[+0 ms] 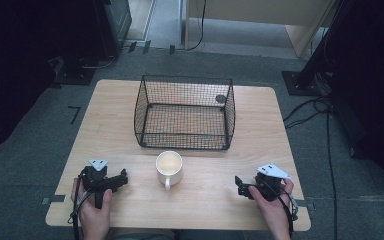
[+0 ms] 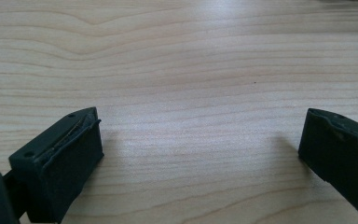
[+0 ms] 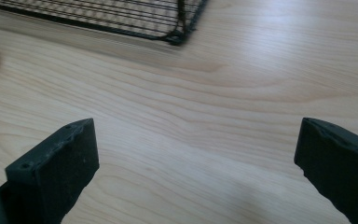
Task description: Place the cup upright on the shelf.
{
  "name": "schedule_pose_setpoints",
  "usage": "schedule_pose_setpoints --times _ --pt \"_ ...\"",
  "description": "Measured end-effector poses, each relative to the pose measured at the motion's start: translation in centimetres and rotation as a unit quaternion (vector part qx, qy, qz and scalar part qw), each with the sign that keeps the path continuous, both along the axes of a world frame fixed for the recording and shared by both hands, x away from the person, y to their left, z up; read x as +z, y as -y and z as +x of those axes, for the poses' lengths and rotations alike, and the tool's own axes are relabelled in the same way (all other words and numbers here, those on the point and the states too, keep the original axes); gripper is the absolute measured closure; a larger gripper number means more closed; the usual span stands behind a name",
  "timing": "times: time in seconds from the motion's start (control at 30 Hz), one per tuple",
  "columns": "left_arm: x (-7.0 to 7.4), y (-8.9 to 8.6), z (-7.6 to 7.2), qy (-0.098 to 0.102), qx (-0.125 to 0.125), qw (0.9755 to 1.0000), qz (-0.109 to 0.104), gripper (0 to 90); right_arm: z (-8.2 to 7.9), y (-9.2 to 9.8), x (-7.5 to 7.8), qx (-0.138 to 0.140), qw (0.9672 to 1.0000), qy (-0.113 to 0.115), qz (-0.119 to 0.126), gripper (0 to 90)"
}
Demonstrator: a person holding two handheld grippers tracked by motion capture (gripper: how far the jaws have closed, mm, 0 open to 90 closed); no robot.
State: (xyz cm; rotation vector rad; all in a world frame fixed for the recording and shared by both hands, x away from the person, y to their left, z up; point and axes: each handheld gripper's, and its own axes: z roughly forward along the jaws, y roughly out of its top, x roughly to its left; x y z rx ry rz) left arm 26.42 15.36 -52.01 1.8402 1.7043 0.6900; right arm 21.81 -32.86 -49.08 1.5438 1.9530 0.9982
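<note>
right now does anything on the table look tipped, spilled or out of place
Nothing stands out. The white ceramic mug stands upright on the light wooden table, just in front of the black wire mesh basket, which sits square and undamaged.

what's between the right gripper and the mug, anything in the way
Nothing visible. Bare table lies between the open right gripper and the white mug. The wire basket stands behind the mug, off that line.

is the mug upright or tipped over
Upright. In the high view the mug stands on the table with its round mouth facing up, handle toward the person, just in front of the wire basket.
</note>
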Motion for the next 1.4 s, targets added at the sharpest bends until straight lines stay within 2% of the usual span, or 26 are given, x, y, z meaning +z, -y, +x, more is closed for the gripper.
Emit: schedule_pose_setpoints --times 0.03,0.1,0.17,0.37,0.67,0.87,1.13,1.23,1.4 --pt "0.0 0.0 0.0 0.0 0.0 1.0 0.0 0.0 0.1 -0.9 0.3 0.01 1.0 0.001 0.001 0.0" --pt "0.0 0.0 0.0 0.0 0.0 1.0 0.0 0.0 0.1 -1.3 0.4 0.013 0.9999 0.001 0.002 0.0" --pt "0.0 0.0 0.0 0.0 0.0 1.0 0.0 0.0 0.2 -2.6 0.8 0.026 0.9996 0.003 0.003 0.0" --pt "0.0 0.0 0.0 0.0 0.0 1.0 0.0 0.0 0.5 -5.0 1.0 0.051 0.9987 0.004 0.002 0.0" --pt "0.0 0.0 0.0 0.0 0.0 1.0 0.0 0.0 0.3 -7.5 1.5 0.071 0.9974 0.008 0.006 0.0" --pt "0.0 0.0 0.0 0.0 0.0 1.0 0.0 0.0 0.0 -8.9 2.1 0.081 0.9966 0.01 0.016 0.0" --pt "0.0 0.0 0.0 -0.002 -0.003 1.0 0.001 0.0 -0.2 -11.3 2.3 0.102 0.9944 0.01 0.026 0.0" --pt "0.0 0.0 0.0 -0.002 -0.003 1.0 0.0 0.0 -0.3 -12.7 2.4 0.115 0.9925 0.009 0.041 0.0" --pt "0.0 0.0 0.0 -0.002 -0.003 1.0 0.001 0.0 -0.4 -14.3 2.7 0.128 0.9909 0.012 0.042 0.0"
